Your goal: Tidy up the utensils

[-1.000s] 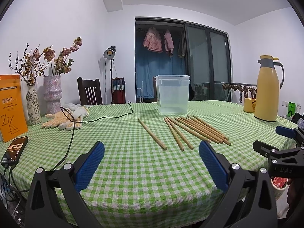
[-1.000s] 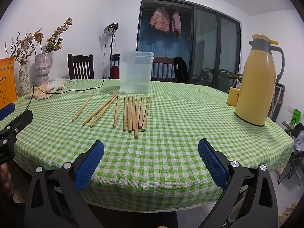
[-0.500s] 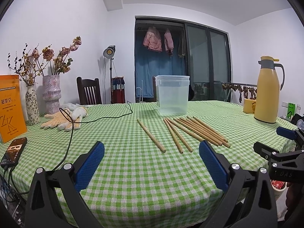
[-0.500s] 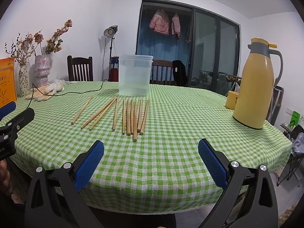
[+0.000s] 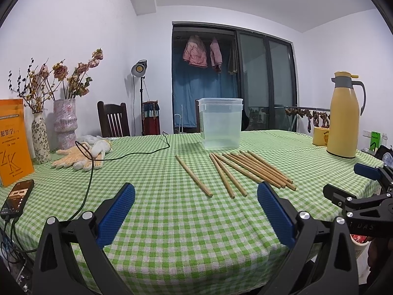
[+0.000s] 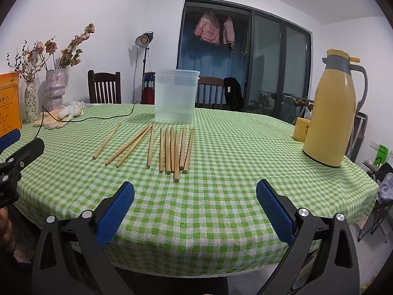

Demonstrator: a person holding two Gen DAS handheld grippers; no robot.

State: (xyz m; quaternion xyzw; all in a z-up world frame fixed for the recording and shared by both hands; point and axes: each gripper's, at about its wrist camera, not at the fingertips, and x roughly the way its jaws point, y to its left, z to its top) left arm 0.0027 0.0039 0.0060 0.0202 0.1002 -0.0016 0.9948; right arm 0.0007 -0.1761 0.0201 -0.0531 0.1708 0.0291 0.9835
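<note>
Several wooden chopsticks (image 5: pixel 248 169) lie side by side on the green checked tablecloth (image 5: pixel 172 216), also in the right wrist view (image 6: pixel 169 146). One chopstick (image 5: pixel 193 174) lies apart to the left. A clear plastic container (image 5: pixel 220 123) stands upright just behind them, seen also in the right wrist view (image 6: pixel 176 95). My left gripper (image 5: pixel 195 211) is open and empty, near the table's front edge, short of the chopsticks. My right gripper (image 6: pixel 195 209) is open and empty at the front edge, and shows at the left wrist view's right side (image 5: pixel 356 186).
A yellow thermos jug (image 6: pixel 330 113) and yellow cup (image 6: pixel 301 129) stand at the right. Work gloves (image 5: pixel 81 154), a black cable (image 5: pixel 91 172), a phone (image 5: pixel 17 196), an orange book (image 5: pixel 13 142) and two vases (image 5: pixel 63 120) sit at the left. Chairs stand behind the table.
Both grippers have risen and tilted slightly, so the table sits lower in each view. Nothing on the table has moved; both grippers stay open.
</note>
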